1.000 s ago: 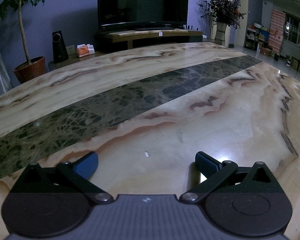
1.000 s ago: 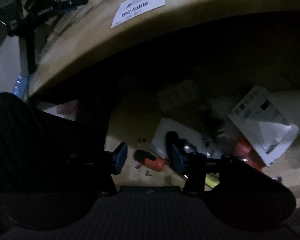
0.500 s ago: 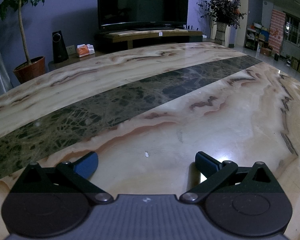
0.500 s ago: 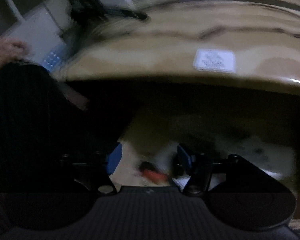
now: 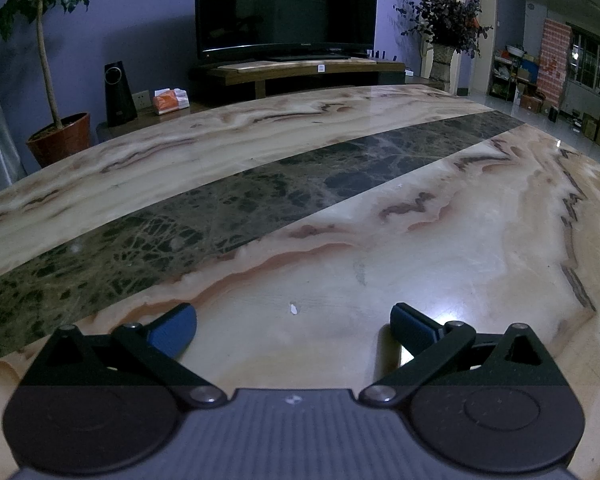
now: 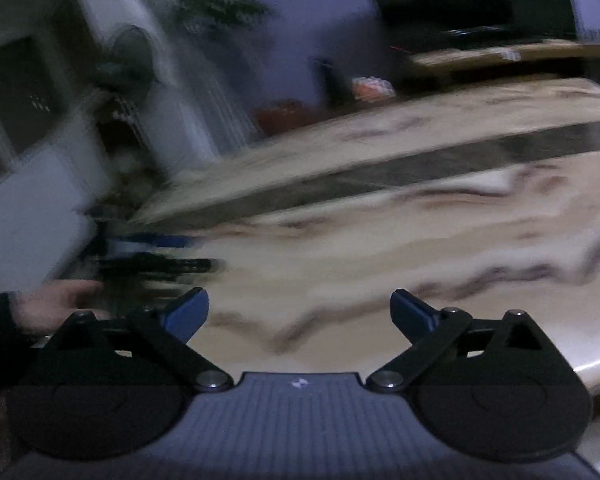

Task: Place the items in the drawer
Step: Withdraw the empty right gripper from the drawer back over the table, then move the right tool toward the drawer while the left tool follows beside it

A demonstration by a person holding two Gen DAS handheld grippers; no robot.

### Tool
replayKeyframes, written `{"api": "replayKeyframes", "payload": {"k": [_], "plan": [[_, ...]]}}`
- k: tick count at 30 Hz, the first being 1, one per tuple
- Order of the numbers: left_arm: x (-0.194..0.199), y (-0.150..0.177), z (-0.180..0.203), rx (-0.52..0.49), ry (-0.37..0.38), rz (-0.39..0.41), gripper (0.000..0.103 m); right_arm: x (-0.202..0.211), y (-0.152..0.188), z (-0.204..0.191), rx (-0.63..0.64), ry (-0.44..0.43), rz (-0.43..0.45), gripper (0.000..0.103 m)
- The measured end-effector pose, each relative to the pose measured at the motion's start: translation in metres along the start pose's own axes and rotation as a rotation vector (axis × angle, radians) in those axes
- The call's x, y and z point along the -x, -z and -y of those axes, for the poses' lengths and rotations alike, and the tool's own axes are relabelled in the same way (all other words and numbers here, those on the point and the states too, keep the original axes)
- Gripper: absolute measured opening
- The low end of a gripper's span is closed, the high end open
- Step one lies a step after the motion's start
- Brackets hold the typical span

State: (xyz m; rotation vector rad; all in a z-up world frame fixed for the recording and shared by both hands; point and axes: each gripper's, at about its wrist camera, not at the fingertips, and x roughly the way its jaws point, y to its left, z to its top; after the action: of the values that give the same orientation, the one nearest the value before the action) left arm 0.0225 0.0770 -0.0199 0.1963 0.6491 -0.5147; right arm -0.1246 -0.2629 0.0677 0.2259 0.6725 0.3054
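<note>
My left gripper rests just above the marble tabletop, open, with only bare stone between its blue pads. My right gripper is above the same marble tabletop in a motion-blurred view; its jaws are opening wide and nothing is between them. At the left of the right wrist view the other gripper shows as a dark smear, with a person's hand behind it. The drawer and the items in it are out of view.
Beyond the table stand a television on a low wooden stand, a potted tree, a black speaker and a tissue pack. A vase of dried flowers is at the back right.
The right gripper rose from the dark drawer under the table edge, leaving the red-handled tool inside, and now looks over the tabletop with its jaws much wider. The left gripper stayed still.
</note>
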Motion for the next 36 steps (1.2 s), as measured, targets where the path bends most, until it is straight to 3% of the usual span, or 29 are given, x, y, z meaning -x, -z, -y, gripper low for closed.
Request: {"api": "replayKeyframes", "payload": {"k": [7, 10, 15, 18, 26, 36], "plan": [[0.0, -0.001, 0.004, 0.024, -0.03, -0.001, 0.103, -0.057, -0.01, 0.007, 0.065, 0.236, -0.113, 0.098], [-0.001, -0.002, 0.011, 0.058, -0.071, -0.002, 0.103, -0.069, -0.006, 0.006, 0.096, 0.273, -0.118, 0.098], [-0.005, -0.006, 0.019, 0.12, -0.144, -0.004, 0.103, -0.088, -0.004, 0.02, 0.013, 0.31, -0.173, 0.098], [-0.006, -0.008, 0.021, 0.146, -0.175, -0.006, 0.103, -0.101, -0.008, 0.021, 0.019, 0.39, -0.204, 0.098], [-0.004, -0.011, 0.032, 0.2, -0.238, -0.026, 0.102, -0.107, -0.006, 0.02, -0.009, 0.462, -0.187, 0.103], [-0.007, -0.031, 0.033, 0.235, -0.236, -0.209, 0.103, -0.11, -0.009, 0.016, -0.04, 0.481, -0.215, 0.103]]}}
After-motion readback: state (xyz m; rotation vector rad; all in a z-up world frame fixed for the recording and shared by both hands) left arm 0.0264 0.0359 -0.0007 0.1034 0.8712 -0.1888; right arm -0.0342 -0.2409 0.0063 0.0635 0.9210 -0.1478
